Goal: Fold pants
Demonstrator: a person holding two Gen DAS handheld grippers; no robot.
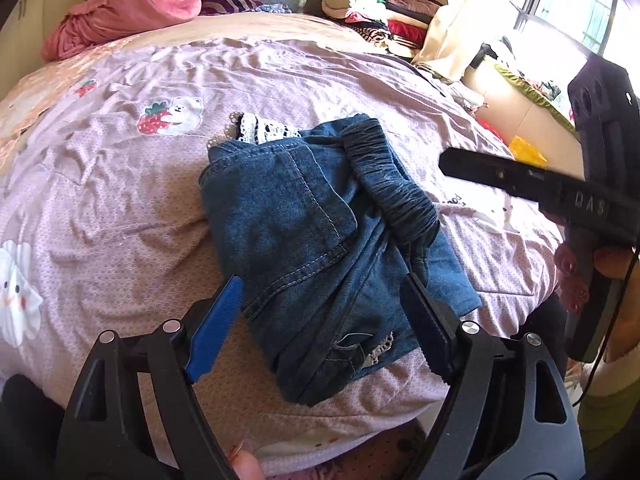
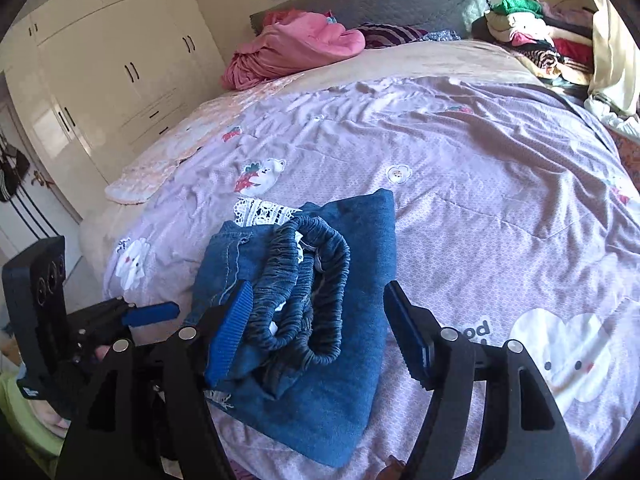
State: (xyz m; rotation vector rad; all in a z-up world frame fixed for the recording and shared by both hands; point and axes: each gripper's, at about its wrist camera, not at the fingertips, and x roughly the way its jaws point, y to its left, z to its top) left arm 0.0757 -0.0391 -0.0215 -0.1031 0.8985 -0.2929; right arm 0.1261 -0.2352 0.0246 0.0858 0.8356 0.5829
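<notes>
Low centre of both wrist views, folded denim pants lie on the bed, left claw and right claw both apart, empty; I'd press the bunched waistband flat, then square edges.

The right gripper hangs over the jeans, its jaws spread apart with nothing pressed between the blue pads. The jeans lie folded in a small bundle on the quilt, near its front edge. Their gathered waistband loops on top, between the two fingers. White lace peeks out at the bundle's far edge. The left gripper reaches in from the left, just beside the jeans, not touching them. A pink heap lies by the headboard, a clothes stack sits at the far right, and a wardrobe stands left.
</notes>
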